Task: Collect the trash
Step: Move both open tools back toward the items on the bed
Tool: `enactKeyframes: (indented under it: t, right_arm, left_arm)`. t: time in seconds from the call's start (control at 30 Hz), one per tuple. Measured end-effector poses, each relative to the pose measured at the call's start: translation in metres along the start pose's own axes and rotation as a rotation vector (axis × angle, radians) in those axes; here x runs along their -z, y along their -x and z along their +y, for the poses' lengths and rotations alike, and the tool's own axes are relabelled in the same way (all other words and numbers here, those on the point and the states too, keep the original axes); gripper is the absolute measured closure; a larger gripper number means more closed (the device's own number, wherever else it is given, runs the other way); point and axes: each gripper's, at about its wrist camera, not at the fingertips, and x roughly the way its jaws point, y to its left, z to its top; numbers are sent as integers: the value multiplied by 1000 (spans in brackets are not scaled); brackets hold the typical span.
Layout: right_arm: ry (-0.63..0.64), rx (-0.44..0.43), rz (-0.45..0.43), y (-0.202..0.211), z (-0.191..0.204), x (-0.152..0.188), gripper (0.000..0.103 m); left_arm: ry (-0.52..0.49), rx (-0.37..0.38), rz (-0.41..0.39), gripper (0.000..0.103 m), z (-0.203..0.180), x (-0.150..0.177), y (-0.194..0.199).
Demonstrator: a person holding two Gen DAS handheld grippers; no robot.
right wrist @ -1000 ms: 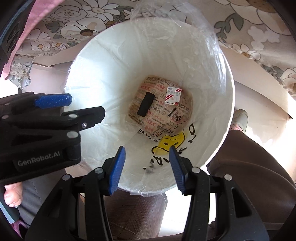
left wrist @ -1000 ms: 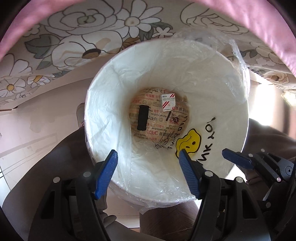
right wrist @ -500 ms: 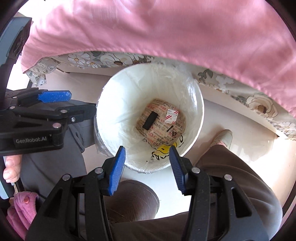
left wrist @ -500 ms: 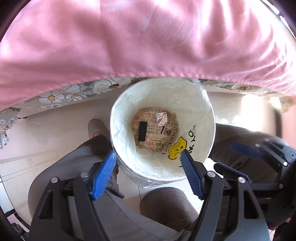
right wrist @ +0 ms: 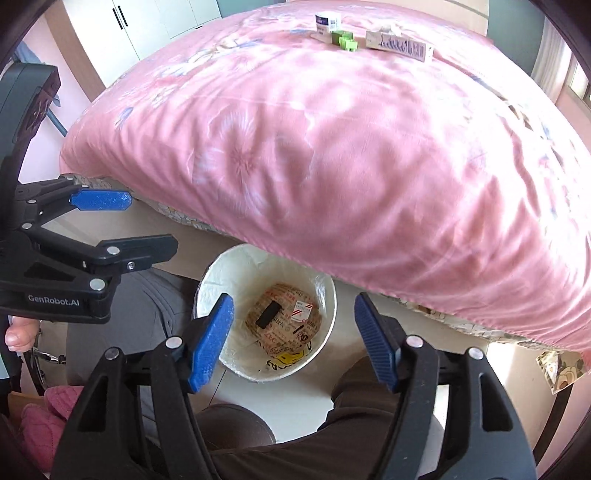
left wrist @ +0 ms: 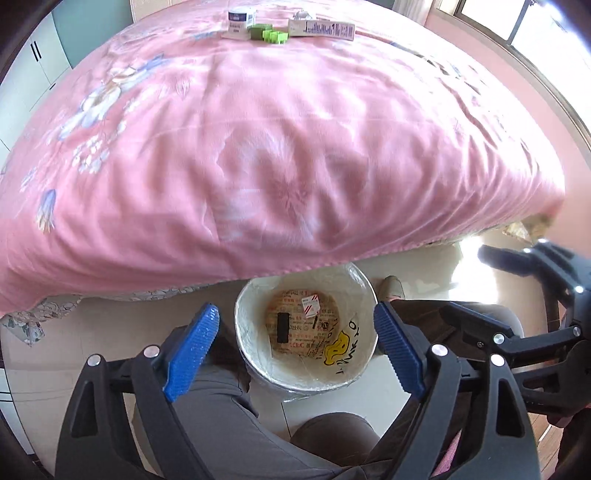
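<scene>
Pink floral quilt (left wrist: pixel 280 140) covers the bed and fills most of both wrist views. On its far part lie the pieces of trash, close together: a small white box with a dark blue band (left wrist: pixel 240 23), a cluster of green blocks (left wrist: pixel 267 34) just beside it, and a long white carton printed with dark text (left wrist: pixel 321 28) next to those.

On the floor at the foot of the bed stands a round white bin lined with clear plastic (left wrist: pixel 354 369), partly under the quilt's overhanging edge. Inside it lie a printed brown paper (left wrist: pixel 314 339), a black rectangular piece (left wrist: pixel 283 327) and a small white box with red stripes (left wrist: pixel 309 305). A yellow smiley face marks the liner.

The left gripper (left wrist: pixel 295 350) hangs above the bin with its blue fingers (left wrist: pixel 190 350) spread wide and nothing between them. The right gripper (right wrist: pixel 295 341) is likewise wide open and empty, also over the bin. The person's trousered knees flank the bin.
</scene>
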Motion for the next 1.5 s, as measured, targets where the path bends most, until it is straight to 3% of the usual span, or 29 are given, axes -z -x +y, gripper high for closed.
enactKeyframes:
  t: [0.33, 0.77, 1.17, 1.5]
  right_arm:
    - [70, 71, -132, 69, -6, -45, 35]
    - [136, 148, -250, 128, -29, -117, 35]
    - [198, 189, -284, 134, -49, -163, 31]
    - [195, 131, -272, 101, -62, -195, 31]
  left_arm:
    - [11, -43, -127, 14, 7, -56, 62]
    - [51, -79, -229, 14, 29, -122, 94]
    - [60, -109, -253, 14, 34, -182, 88]
    - [59, -129, -230, 14, 35, -236, 54]
